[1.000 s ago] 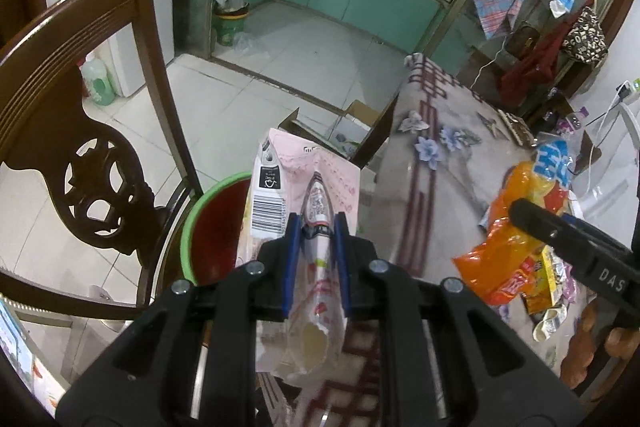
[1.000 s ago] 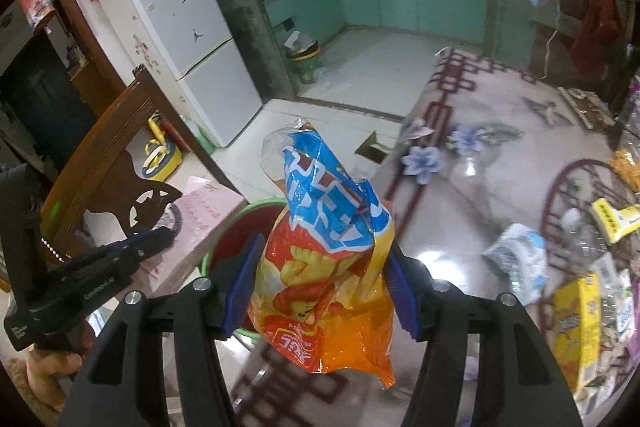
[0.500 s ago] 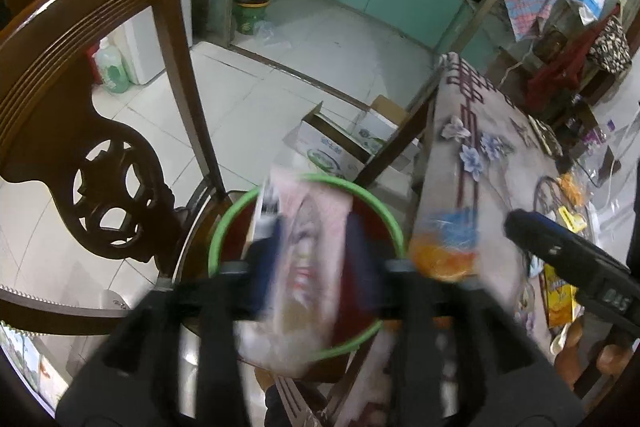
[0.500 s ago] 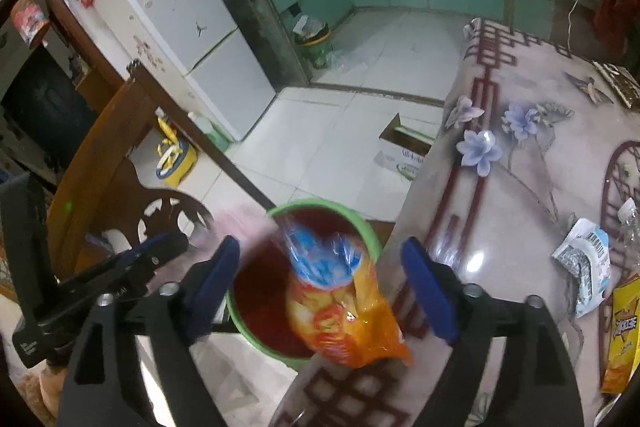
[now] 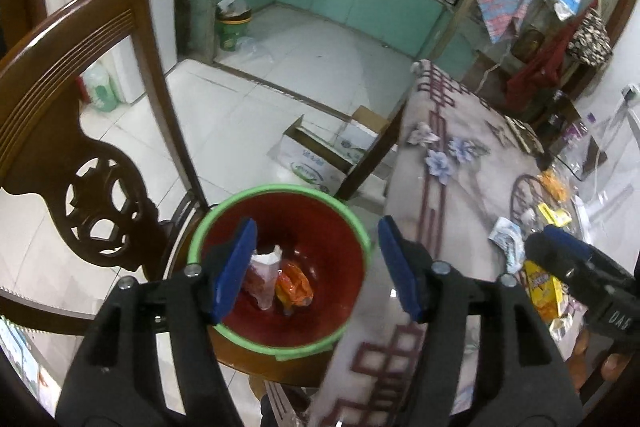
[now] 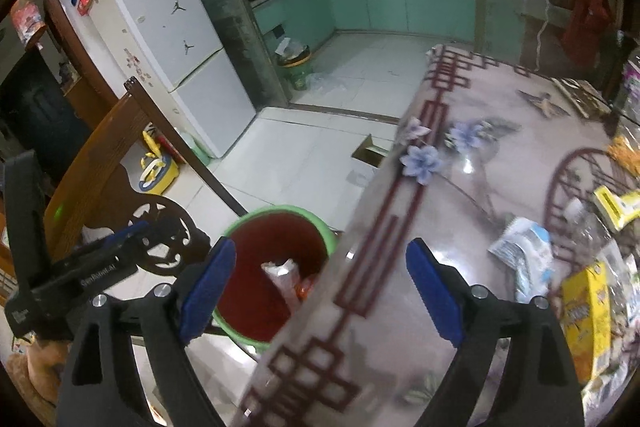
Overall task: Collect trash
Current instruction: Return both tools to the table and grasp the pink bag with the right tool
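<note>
A red bucket with a green rim (image 5: pixel 224 219) (image 6: pixel 324 227) stands on a chair seat beside the table. At its bottom lie a pink-and-white wrapper (image 5: pixel 262 275) (image 6: pixel 280 273) and an orange snack bag (image 5: pixel 294 287) (image 6: pixel 306 289). My left gripper (image 5: pixel 316 267) hangs above the bucket, its jaws still opening with nothing between them. My right gripper (image 6: pixel 318 285) hovers over the table's edge next to the bucket, open and empty. More trash lies on the table: a white-blue wrapper (image 6: pixel 520 251) (image 5: pixel 506 239) and a yellow packet (image 6: pixel 584 315) (image 5: pixel 540 287).
A carved wooden chair back (image 5: pixel 80 131) rises left of the bucket. An open cardboard box (image 5: pixel 320 151) sits on the tiled floor behind it. The floral tablecloth's edge (image 6: pixel 384 227) runs beside the bucket. A fridge (image 6: pixel 168 59) and a small green bin (image 6: pixel 298 67) stand farther back.
Both grippers opened and dropped their loads: the pink wrapper and the orange snack bag fell into the red bucket. Both jaws now stand wide and empty.
</note>
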Demonstrator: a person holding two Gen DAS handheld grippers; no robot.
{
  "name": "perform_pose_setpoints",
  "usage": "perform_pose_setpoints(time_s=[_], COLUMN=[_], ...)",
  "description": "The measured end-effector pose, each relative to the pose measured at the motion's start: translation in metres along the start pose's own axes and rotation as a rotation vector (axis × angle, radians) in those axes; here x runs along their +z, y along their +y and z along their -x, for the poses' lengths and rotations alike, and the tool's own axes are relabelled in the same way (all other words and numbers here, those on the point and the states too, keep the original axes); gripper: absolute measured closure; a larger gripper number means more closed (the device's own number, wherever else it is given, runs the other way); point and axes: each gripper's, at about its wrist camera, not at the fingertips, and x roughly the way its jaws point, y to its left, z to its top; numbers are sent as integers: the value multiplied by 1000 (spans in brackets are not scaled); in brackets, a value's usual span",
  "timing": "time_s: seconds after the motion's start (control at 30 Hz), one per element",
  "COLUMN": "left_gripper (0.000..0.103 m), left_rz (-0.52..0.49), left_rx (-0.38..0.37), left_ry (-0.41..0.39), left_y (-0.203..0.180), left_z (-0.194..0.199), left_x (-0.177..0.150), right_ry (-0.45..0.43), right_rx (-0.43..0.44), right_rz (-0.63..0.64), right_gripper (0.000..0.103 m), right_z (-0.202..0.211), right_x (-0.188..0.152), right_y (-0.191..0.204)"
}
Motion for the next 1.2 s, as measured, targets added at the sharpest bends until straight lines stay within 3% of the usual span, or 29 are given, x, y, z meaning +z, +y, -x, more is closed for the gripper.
perform_pose_setpoints(time_s=[0.3,0.47,0.67,0.83,0.93,1.07,1.2], left_gripper=[40,39,39,35,35,35,35], left_rz=[-99,-130,-153,-174,-180,-190,-210], left_rx=[-57,-85,-128,-143,-143,-142,-158], left_ry=[22,42,81,86,97,131,189], left_y=[-75,-132,-198,-239,-255,-283,-315], left_z=[4,6,1,3,2,-6,-27], left_x=[-20,-44,-76,-97,-106,-117,-123], right_ry=[-37,-35,-13,-30,15,104,218], right_rx=[-80,-119,-183,-337,-446,-470,-458], right_rz=[-34,-57,-180,-241,-260,-312,-312], right_gripper=[19,19,19,15,15,25,44], right_z=[49,78,110,132,133,121,90], right_x=[-33,-53,-82,-96,-100,-108,-120], right_y=[-52,-102,-192,-283,-342,-401,-434])
